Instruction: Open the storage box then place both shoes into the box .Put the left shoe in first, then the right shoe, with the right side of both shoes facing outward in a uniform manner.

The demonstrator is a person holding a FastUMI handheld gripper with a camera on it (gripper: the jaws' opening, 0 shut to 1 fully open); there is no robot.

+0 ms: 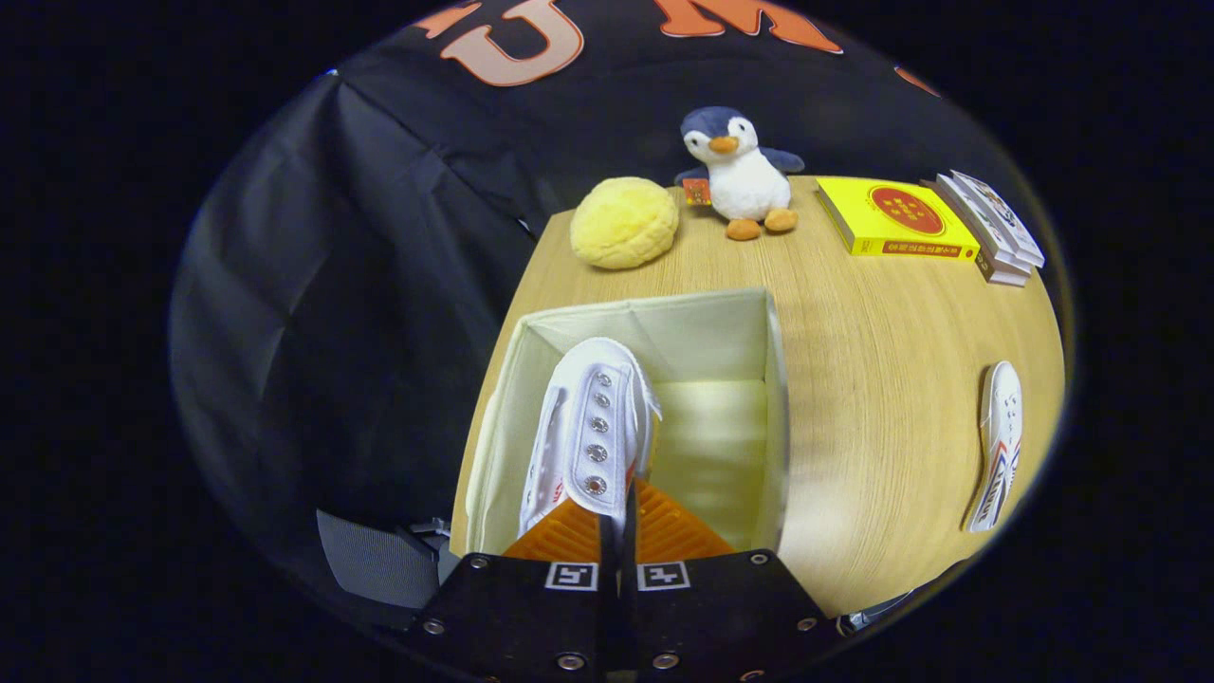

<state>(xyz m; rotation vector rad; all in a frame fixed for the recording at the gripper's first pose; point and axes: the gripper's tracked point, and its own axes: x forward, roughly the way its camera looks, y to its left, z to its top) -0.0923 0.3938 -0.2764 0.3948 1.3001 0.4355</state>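
An open cream fabric storage box (pixel 773 398) stands on the wooden table just ahead of my fingers. My gripper (pixel 616 517) is shut on a white canvas shoe (pixel 593 427), pinching its upper by the eyelets. The shoe hangs toe-away over the box's left half, its sole toward the left wall. The second white shoe (pixel 998 446) lies on its side on the table, well to the right of the box.
Beyond the box sit a yellow bun-shaped cushion (pixel 624 223) and a plush penguin (pixel 740 175). A yellow book (pixel 892 218) and a stack of thin books (pixel 991 228) lie at the far right. The table's left edge runs right beside the box.
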